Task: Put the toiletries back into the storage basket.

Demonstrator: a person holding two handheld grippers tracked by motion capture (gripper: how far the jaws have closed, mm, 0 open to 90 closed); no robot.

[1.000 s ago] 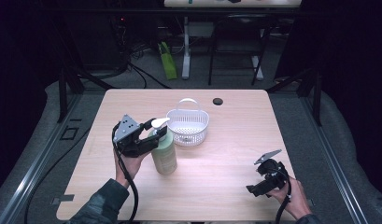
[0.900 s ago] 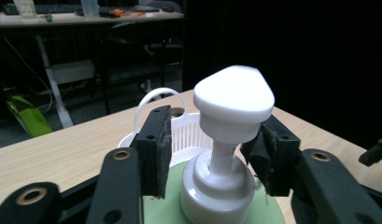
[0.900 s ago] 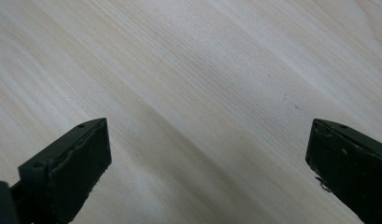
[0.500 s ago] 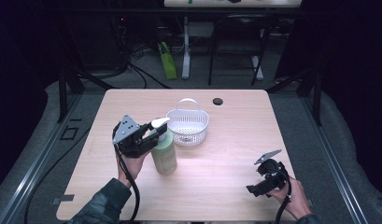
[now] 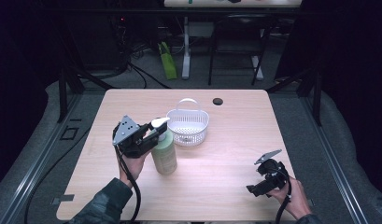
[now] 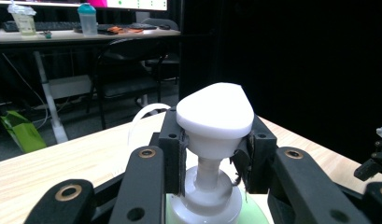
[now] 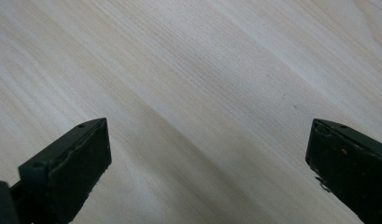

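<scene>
Standing upright on the table (image 5: 226, 140), the green pump bottle (image 5: 164, 156) has its long axis vertical, and its white spout points toward the white basket (image 5: 188, 127) just beside it. The left gripper (image 6: 212, 156) is clenched on the pump's neck under the head, hiding most of the neck; the bottle's body is cut off below in that gripper's view. Near the front right edge, the right gripper (image 7: 207, 163) hangs released, jaws wide over bare wood.
</scene>
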